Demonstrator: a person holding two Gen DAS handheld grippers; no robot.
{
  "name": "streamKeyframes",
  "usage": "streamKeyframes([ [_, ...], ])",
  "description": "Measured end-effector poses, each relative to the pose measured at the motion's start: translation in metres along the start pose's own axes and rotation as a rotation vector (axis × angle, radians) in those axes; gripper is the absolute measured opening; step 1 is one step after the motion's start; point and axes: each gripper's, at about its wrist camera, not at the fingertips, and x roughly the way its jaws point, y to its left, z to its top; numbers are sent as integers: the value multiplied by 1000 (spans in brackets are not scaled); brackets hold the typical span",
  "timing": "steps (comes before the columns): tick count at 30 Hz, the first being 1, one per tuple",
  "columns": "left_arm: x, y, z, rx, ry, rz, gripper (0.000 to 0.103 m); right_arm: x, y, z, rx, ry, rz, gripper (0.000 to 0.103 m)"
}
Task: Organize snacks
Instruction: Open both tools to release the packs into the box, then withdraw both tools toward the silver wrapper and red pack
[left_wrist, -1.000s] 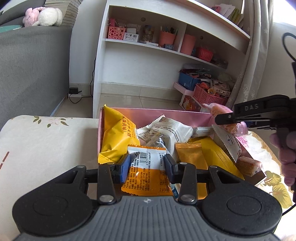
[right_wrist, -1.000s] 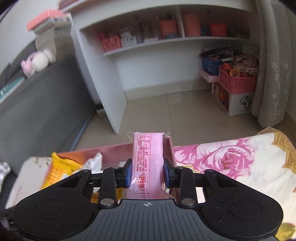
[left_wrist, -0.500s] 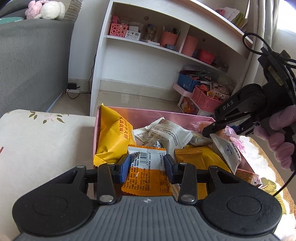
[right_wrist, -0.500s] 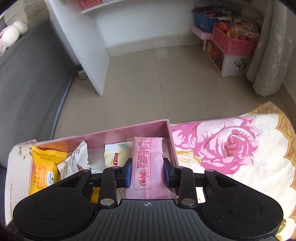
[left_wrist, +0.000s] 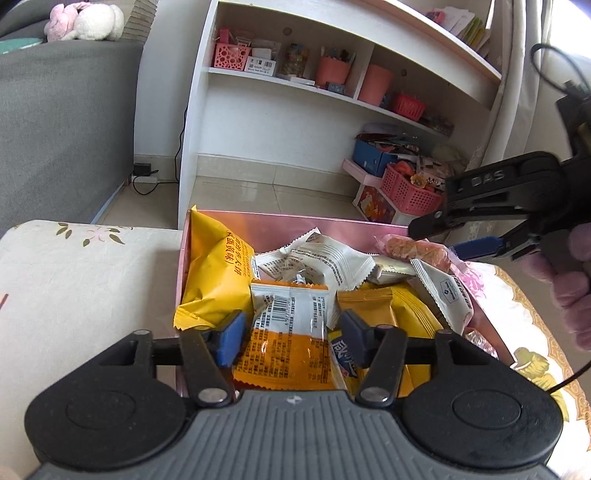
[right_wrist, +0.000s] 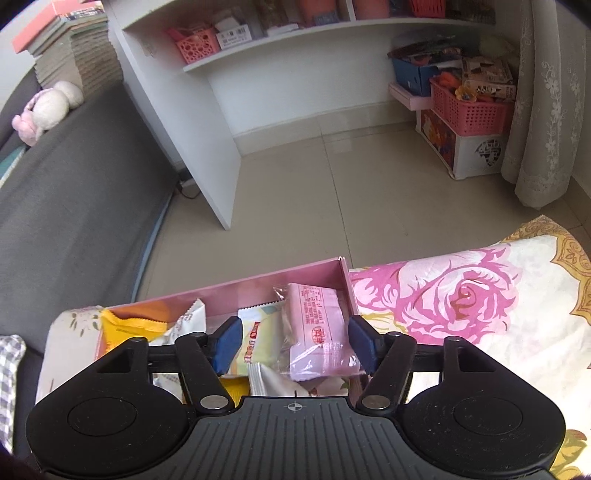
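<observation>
The right gripper (right_wrist: 293, 343) has just been opening its fingers, and they now stand apart with the pink wafer packet (right_wrist: 317, 328) lying loose between them, nearer the right-hand finger, in the far right corner of the pink box (right_wrist: 258, 286). No pad presses on it. The left gripper (left_wrist: 291, 332) has likewise just been opening; its fingers sit either side of the orange-and-white snack packet (left_wrist: 286, 332) at the near end of the box, with a visible gap at each side.

These snacks look light and soft: thin crinkly film around small biscuits or cakes, probably slick and easily crushed. The pink wafer packet seems stiffer than the rest and likely brittle, so a hold across its flat middle, with light pressure, would suit it best. The puffy yellow bag (left_wrist: 218, 273), beyond the left finger, would probably squash and slide; its crimped end seam looks the safer place. The small white sachets (left_wrist: 325, 258) ahead of the fingers could be pinched by a sealed edge.
</observation>
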Motion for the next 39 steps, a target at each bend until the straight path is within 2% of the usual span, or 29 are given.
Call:
streamKeyframes([
  [3,-6,-2,-1,-2,6,2,67,-16,0,-6,-29,-19,10,74],
  [5,-11,-4,-3,3,13,8,73,-29,-1,-13,-48,-42,11,83],
  [8,-18,-10,-4,19,36,18,77,-49,-2,-25,-67,-80,7,88],
  [15,-44,-22,-8,54,49,38,94,-88,-5,-63,-99,-167,17,97],
  [18,-55,-26,-13,80,28,66,103,-100,-6,-79,-96,-192,8,100],
  [22,-61,-30,-22,105,57,115,103,-112,-9,-99,-74,-222,19,100],
  [26,-70,-27,-30,94,87,154,103,-119,-13,-119,-66,-249,-8,102],
  [34,-84,-16,-49,103,70,168,103,-122,-16,-157,-117,-315,-34,102],
  [39,-85,-10,-61,149,60,165,103,-118,-14,-179,-210,-315,-23,103],
])
